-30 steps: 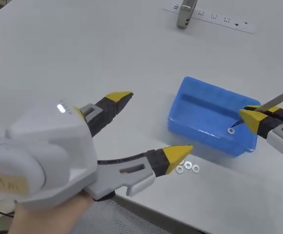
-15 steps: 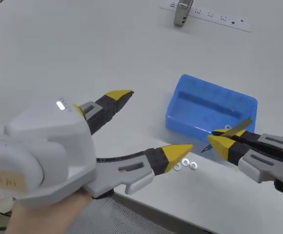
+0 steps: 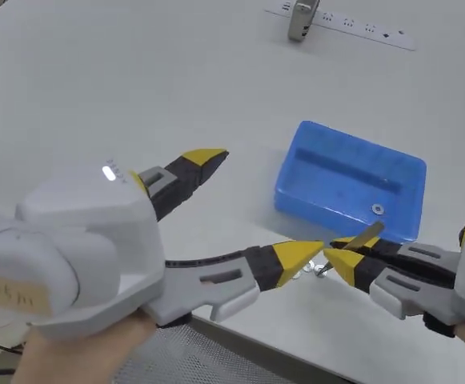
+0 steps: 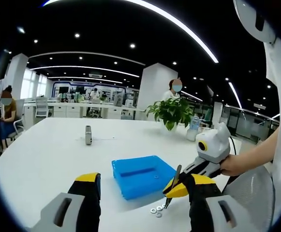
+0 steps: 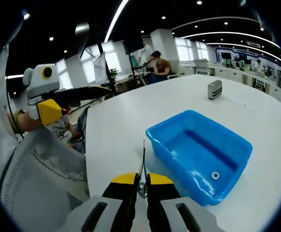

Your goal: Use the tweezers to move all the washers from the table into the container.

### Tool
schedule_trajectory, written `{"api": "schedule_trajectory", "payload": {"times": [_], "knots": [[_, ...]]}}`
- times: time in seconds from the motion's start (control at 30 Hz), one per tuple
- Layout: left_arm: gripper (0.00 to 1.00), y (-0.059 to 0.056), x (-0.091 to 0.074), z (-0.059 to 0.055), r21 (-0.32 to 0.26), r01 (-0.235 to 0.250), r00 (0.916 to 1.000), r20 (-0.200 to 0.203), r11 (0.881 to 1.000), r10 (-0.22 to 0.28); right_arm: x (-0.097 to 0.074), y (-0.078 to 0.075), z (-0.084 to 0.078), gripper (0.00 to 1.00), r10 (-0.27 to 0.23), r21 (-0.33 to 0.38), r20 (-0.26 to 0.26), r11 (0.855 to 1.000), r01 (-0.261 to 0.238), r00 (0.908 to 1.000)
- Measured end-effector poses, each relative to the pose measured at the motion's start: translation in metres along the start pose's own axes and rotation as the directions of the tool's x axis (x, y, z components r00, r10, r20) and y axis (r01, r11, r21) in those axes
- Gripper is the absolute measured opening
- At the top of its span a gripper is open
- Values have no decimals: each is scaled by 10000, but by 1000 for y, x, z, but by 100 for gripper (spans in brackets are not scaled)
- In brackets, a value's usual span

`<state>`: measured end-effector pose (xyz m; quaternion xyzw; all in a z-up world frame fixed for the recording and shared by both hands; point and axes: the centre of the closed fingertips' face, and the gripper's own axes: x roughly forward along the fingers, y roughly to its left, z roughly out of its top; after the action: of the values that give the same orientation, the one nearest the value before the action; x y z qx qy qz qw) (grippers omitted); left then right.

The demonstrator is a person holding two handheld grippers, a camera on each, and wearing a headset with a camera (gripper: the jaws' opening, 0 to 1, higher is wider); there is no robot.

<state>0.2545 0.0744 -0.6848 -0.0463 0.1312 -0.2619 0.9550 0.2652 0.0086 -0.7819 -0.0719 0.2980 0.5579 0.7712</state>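
Blue container [image 3: 328, 210] holds one washer [image 3: 377, 210] as my right gripper [image 3: 334, 261], clamped on the tweezers [image 3: 366, 236], aims at the near washers [image 4: 156, 211] on the table [image 3: 136, 80], where the next move looks to need a fine pinch, my left gripper [image 3: 266, 202] gaping empty.

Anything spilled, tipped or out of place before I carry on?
Nothing stands out. The container sits upright and flat with one washer in it. The loose washers lie in a tight cluster on the table beside it, and the tweezers point straight out of the right gripper.
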Motion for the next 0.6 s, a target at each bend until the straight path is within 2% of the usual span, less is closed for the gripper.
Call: {"api": "schedule_trajectory", "payload": {"times": [0.17,0.27,0.33,0.4,0.47,0.53,0.6], "knots": [[75,0,0,1,-33,-13,10000,57,10000,14,-1,3,-2,4,40,-679,-126,9977,-48,9999],[75,0,-1,1,-27,-7,10000,62,10000,7,-1,9,-4,4,90,-1692,-387,9855,-155,9992],[75,0,-1,1,-11,-2,10000,70,10000,2,-1,13,-6,3,13,-2617,-536,9650,-153,9986],[75,0,-1,2,14,-12,10000,98,10000,11,-1,15,-7,3,16,-3052,-589,9521,-196,9983],[75,0,-1,2,13,-4,9999,124,10000,3,-1,19,-8,3,155,-3412,-624,9393,-359,9979],[75,0,-1,3,15,15,9999,157,10000,-15,0,24,-8,3,478,-3173,-653,9460,-662,9967],[76,-1,-1,4,10,66,9998,205,10000,-66,-2,23,-5,3,368,-3342,-615,9409,-554,9974]]}}
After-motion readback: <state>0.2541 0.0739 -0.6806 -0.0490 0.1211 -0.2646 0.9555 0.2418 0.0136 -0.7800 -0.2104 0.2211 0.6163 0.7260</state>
